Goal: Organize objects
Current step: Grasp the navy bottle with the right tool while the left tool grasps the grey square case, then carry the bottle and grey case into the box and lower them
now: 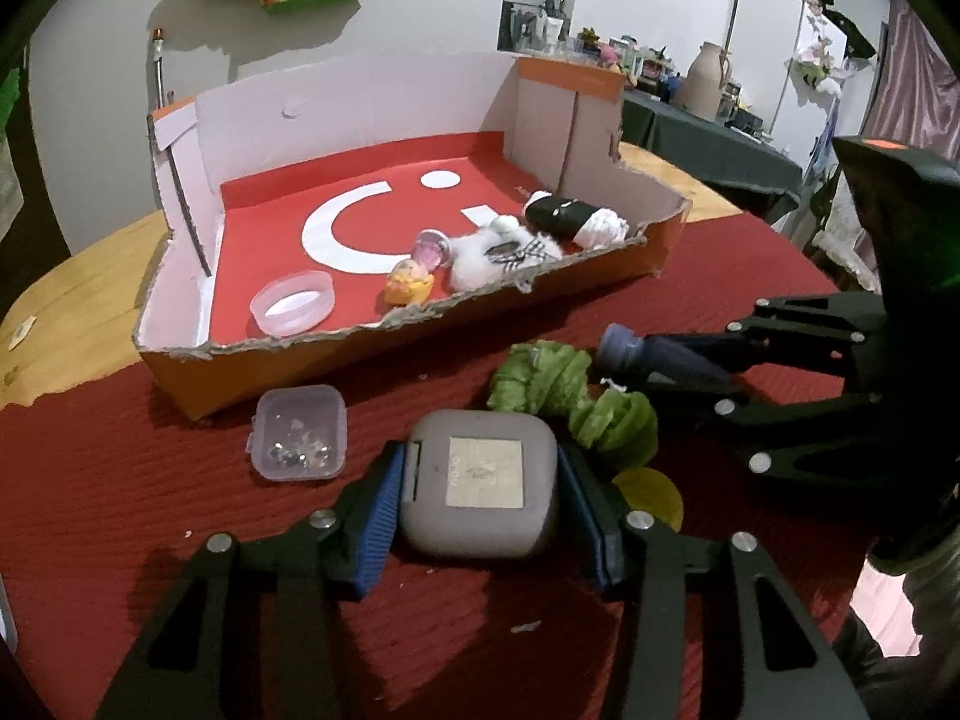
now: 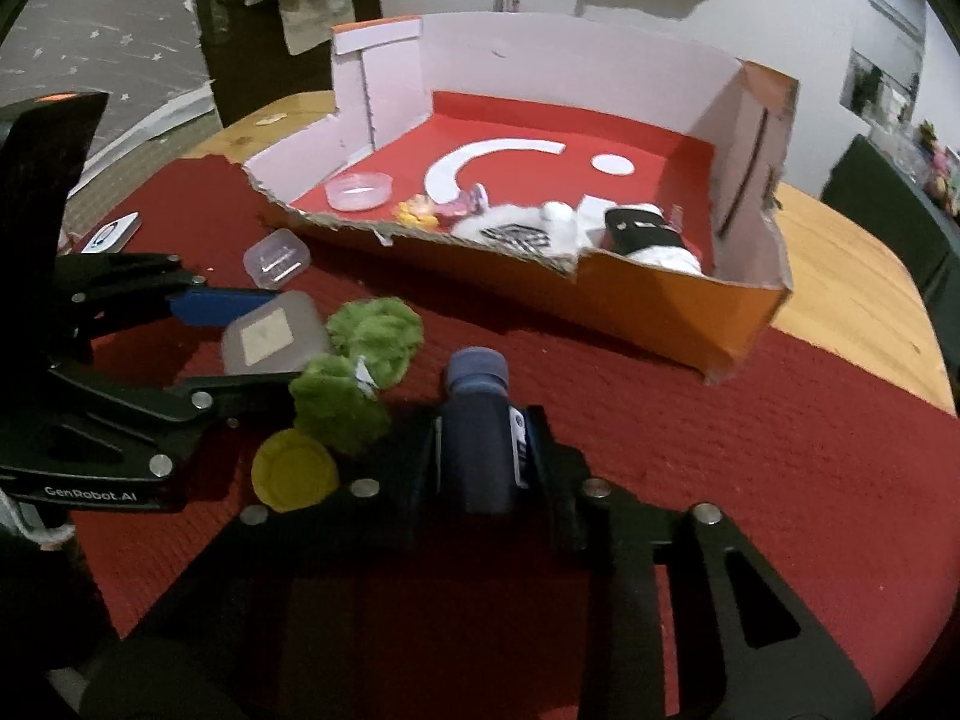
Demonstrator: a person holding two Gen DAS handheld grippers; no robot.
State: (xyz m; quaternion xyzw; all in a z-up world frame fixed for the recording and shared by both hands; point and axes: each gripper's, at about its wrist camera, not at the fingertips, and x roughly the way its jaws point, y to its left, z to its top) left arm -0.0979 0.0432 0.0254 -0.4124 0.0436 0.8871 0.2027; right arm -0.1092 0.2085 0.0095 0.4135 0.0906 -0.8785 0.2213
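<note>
My left gripper (image 1: 477, 480) is shut on a grey square case (image 1: 478, 483) with a silver label, resting on the red cloth; it also shows in the right wrist view (image 2: 273, 333). My right gripper (image 2: 480, 450) is shut on a dark blue bottle (image 2: 478, 420), seen from the left wrist view (image 1: 654, 354) too. A green scrunchie (image 1: 570, 402) lies between the two grippers. The orange cardboard box (image 1: 420, 336) stands behind, holding a round clear lid (image 1: 292, 302), small toys (image 1: 414, 276), a white fluffy item (image 1: 498, 249) and a black-and-white roll (image 1: 573, 216).
A small clear plastic box (image 1: 300, 432) of beads lies left of the grey case. A yellow round lid (image 2: 294, 471) lies by the scrunchie. A flat white device (image 2: 111, 234) lies at the cloth's far left. The wooden table (image 2: 840, 276) extends beyond the cloth.
</note>
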